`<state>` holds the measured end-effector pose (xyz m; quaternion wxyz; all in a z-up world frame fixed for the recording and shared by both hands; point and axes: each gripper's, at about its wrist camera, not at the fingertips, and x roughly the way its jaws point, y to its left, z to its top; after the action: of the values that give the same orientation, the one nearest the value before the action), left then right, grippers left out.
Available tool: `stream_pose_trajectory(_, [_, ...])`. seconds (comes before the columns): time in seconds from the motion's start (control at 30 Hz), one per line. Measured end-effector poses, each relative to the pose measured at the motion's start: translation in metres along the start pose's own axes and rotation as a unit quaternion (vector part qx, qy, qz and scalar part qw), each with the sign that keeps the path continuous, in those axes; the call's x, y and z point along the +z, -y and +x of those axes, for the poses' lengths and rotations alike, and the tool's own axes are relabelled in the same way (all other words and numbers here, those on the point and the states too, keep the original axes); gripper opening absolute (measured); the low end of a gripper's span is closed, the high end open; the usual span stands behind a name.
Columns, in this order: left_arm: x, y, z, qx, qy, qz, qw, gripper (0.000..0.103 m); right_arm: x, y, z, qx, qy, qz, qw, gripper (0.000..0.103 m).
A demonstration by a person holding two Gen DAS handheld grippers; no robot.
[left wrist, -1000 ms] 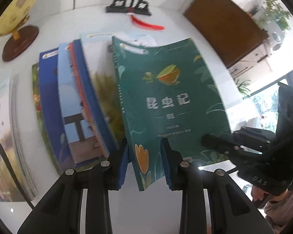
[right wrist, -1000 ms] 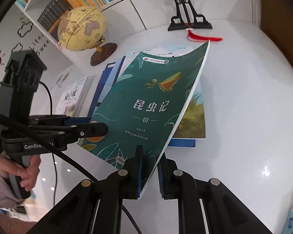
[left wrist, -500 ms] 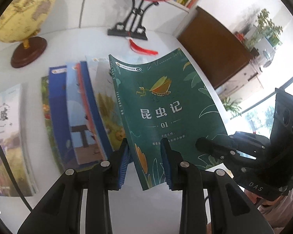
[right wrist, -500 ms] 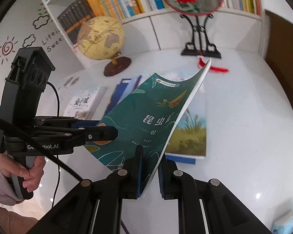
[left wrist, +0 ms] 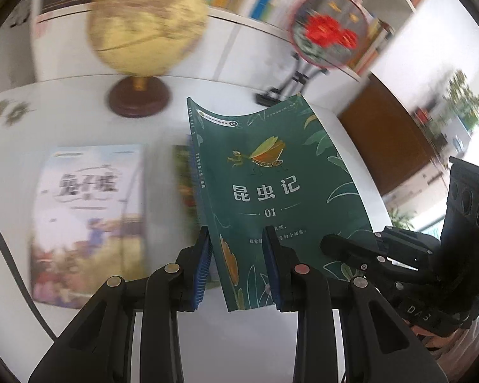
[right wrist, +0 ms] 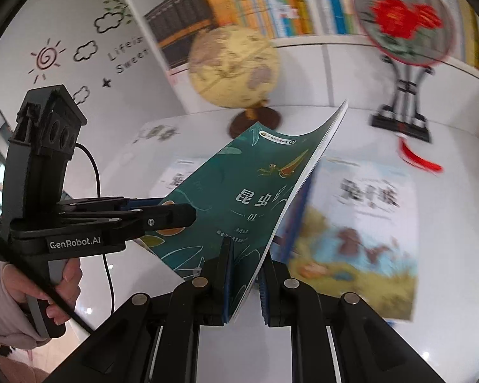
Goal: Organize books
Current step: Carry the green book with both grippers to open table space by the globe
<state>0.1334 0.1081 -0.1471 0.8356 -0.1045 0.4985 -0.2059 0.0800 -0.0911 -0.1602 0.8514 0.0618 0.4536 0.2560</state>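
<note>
In front of the globe (left wrist: pixel 148 20), above the white table (left wrist: pixel 246 344), the green book (left wrist: pixel 271 198) hangs clear of the surface, gripped along its near edge by both claws at once. The left gripper (left wrist: pixel 238 268) is clenched on the corner by the spine, and the right gripper (right wrist: pixel 244 274) is clenched on the opposite near corner, so the cover sags and curls between them with its far edge bowed upward. On the table under and beyond the book, toward the globe, other books lie flat: a pale one (left wrist: pixel 89 217) to the left of the green book in the left wrist view, the edge of a small overlapping pile (left wrist: pixel 185 185) just behind its spine, and a picture book (right wrist: pixel 354 236) to its right in the right wrist view. Behind the globe a bookshelf (right wrist: pixel 271 3) stands packed with upright volumes, and a red fan on a stand (right wrist: pixel 402 32) sits to the globe's right. As a judgement, the tidying is at an early or middle stage: one book is lifted and in transit, not yet set anywhere, while several lie loose and unstacked. Where the green book is meant to go cannot be told. The rest of the table's books would each need the same pick and placing.
</note>
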Motion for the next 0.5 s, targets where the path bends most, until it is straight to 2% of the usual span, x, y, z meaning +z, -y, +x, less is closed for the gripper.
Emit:
stream_pose_trajectory(0.27, [-0.008,-0.079,-0.034,0.027,0.022,-0.042,0.9985,0.027,0.018,-0.066,0.051,0.027,-0.013,-0.033,0.999,0.014])
stream_pose_trajectory(0.5, [-0.014,-0.134,-0.044,0.036,0.023,-0.072,0.9965,0.027,0.026,-0.115,0.098,0.037,-0.03,-0.045,0.998,0.014])
